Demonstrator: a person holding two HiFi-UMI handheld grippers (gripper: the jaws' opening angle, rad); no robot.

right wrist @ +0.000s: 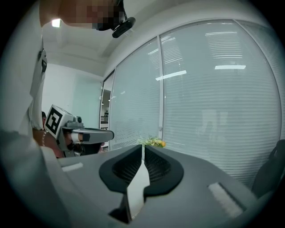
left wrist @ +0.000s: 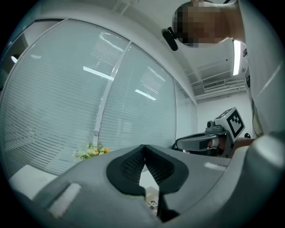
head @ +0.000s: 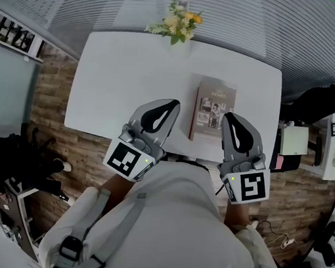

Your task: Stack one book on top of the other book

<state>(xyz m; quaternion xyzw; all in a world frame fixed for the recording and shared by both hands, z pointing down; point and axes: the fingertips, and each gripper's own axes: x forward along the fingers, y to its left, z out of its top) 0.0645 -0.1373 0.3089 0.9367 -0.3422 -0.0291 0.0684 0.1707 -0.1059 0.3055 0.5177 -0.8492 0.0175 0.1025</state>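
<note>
On the white table (head: 119, 85), at about 4 o'clock from its centre, we see the book (head: 214, 108) lying flat with its cover up and a dark red spine along its left edge. We cannot tell from here whether it is one book or a second lies beneath it. At 12 o'clock, on the table's far edge, stands a bunch of flowers (head: 178, 22) in white and yellow, with slatted blinds (head: 270, 28) behind it.

The left gripper (head: 174, 105) hangs at about 6 o'clock over the near edge, just left of the book. In its own view its jaws are clenched together at the tips with nothing between them (left wrist: 143, 147). A sliver of printed cover shows through the gap lower down.

The right gripper (head: 228, 116) sits at 5 o'clock, and in the head view its tips overlap the book's near right corner. In its own view the dark pads (right wrist: 129, 165) meet at the tips, empty, with only pale table showing below them. We see the flowers (right wrist: 154, 142) straight ahead of it at 12 o'clock.

Each gripper shows in the other's view, held at the same height. The right one appears at 3 o'clock from the left (left wrist: 196, 141), and the left one at 9 o'clock from the right (right wrist: 87, 135).
</note>
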